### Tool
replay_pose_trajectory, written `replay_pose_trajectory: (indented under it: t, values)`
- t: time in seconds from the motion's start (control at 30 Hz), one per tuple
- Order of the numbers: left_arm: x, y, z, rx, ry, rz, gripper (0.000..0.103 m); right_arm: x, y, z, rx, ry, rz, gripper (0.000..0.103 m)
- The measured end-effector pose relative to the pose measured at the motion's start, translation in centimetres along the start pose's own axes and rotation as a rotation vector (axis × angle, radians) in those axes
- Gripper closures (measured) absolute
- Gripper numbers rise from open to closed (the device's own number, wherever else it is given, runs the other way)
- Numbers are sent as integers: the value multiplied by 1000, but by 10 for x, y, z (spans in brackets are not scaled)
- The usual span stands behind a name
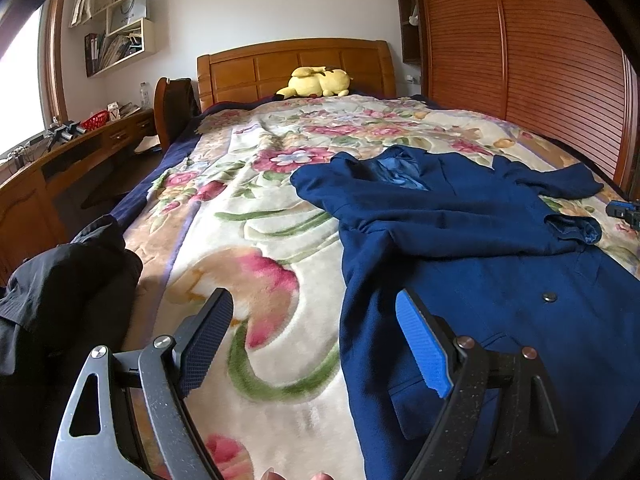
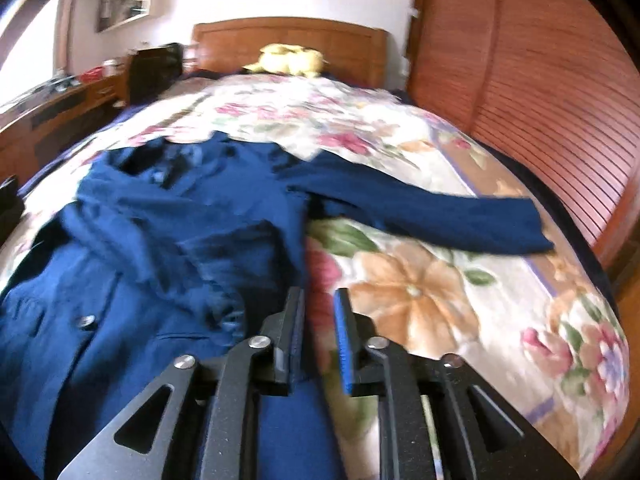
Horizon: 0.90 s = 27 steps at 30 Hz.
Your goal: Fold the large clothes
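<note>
Blue wool coat lay flat on flowery fuzzy bed, collar toward wood headboard. One sleeve stuck sideways. Left tool wide, empty. Right tool narrow gap, gripping nothing.

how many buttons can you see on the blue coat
1. A single round metal button sits on the front of the blue coat lying on the bed, low on the front panel near the pocket. Others may be hidden under the folds.
</note>
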<state>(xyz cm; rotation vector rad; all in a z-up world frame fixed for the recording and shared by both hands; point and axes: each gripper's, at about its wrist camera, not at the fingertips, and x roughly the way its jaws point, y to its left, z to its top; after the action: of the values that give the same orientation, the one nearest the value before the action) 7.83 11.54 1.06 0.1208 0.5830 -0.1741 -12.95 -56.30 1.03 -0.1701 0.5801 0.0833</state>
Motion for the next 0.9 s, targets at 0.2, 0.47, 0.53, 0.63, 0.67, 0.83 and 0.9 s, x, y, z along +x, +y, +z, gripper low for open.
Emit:
replay_pose_trajectory:
  t: [0.2,0.47,0.53,0.63,0.67,0.83,0.9]
  values:
    - [-1,-6,1,-5,-9,-15,19,19,40,3,-135,34,88,49]
    - [11,-16,6,-3,13,-25,19,50,73,10,-104,31,153,49]
    - [17,-18,8,0,29,-23,19,62,73,8,-110,29,143,49]
    - [30,-21,15,-30,58,-28,19,78,71,8,-87,37,170,49]
    - [35,-22,18,-43,69,-21,19,81,69,7,-78,35,168,49]
    - [66,-42,37,21,126,13,19,84,60,8,-58,24,217,49]
    - [77,-50,48,43,131,18,19,80,60,6,-99,11,203,49]
